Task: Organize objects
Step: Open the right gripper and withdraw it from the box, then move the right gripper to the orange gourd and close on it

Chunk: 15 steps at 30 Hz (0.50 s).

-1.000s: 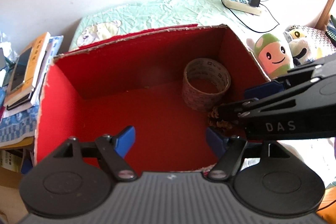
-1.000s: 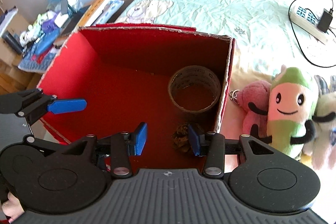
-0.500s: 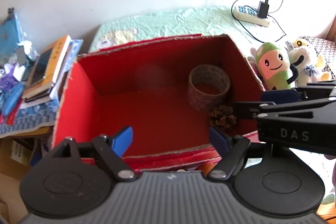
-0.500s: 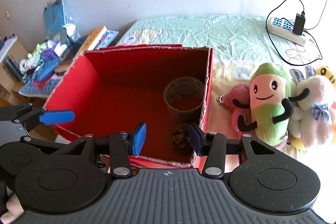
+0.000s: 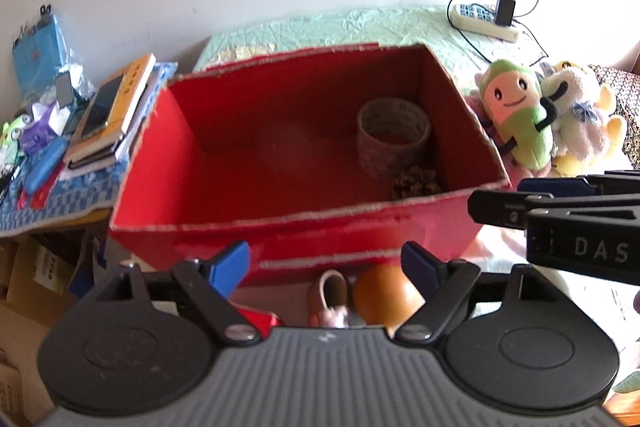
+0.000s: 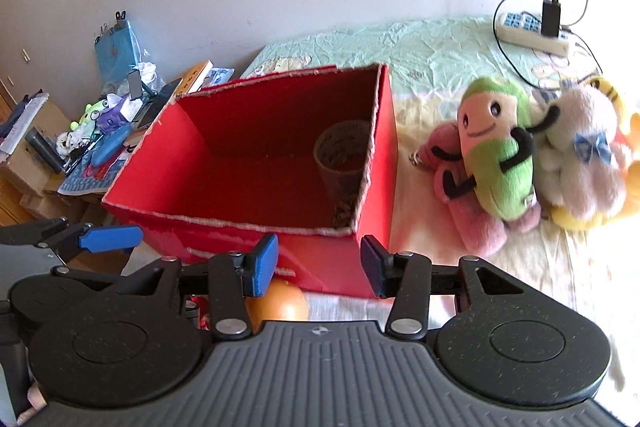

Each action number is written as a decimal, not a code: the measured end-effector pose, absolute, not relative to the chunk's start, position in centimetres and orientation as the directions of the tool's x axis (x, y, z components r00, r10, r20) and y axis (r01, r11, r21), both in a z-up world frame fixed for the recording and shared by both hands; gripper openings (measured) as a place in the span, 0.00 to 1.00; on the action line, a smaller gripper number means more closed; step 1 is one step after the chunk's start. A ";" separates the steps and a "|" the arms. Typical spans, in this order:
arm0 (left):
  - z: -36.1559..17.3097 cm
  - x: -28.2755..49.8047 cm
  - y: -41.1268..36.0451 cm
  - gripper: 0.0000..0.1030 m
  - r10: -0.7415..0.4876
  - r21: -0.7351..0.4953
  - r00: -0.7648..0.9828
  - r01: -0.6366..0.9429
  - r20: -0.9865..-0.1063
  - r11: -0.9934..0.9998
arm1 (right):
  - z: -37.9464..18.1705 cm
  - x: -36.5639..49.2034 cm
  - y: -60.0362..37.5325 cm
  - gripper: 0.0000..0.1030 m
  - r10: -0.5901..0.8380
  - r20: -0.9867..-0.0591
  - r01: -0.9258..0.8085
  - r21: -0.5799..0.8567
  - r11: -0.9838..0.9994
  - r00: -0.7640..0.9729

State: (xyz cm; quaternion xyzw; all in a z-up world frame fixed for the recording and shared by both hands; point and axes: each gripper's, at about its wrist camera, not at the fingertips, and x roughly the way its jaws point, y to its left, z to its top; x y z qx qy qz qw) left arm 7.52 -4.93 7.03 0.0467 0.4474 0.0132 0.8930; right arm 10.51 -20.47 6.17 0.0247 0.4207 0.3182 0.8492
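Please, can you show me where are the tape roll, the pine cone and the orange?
tape roll (image 5: pixel 394 137), left wrist view, on its outer wall facing the camera.
pine cone (image 5: pixel 416 183), left wrist view, on its scaly top.
orange (image 5: pixel 386 293), left wrist view, on its rounded front.

A red cardboard box (image 5: pixel 168 163) stood open-topped on the bed, its cut rims pale and ragged. Inside it, against the right wall, a roll of printed tape (image 5: pixel 393 135) lay flat with its hole facing up. A brown pine cone (image 5: pixel 414 183) sat just in front of the roll, touching it. Outside, just before the box's near wall, an orange (image 5: pixel 386 293) rested beside a small brown shoe-shaped object (image 5: pixel 330 297).
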 end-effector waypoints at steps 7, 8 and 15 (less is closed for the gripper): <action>5.4 6.7 -5.8 0.81 0.055 0.078 0.561 0.016 -0.826 0.997 | 4.6 9.7 -20.6 0.47 0.567 -0.716 -0.519 0.329 0.789 0.408; 5.1 6.6 -5.9 0.81 0.053 0.073 0.554 0.015 -0.831 0.997 | 4.3 9.7 -20.7 0.47 0.569 -0.717 -0.518 0.335 0.787 0.402; 2.2 6.0 -5.9 0.82 0.023 0.030 0.508 0.007 -0.861 1.000 | 0.7 9.7 -21.6 0.47 0.570 -0.741 -0.468 0.387 0.794 0.354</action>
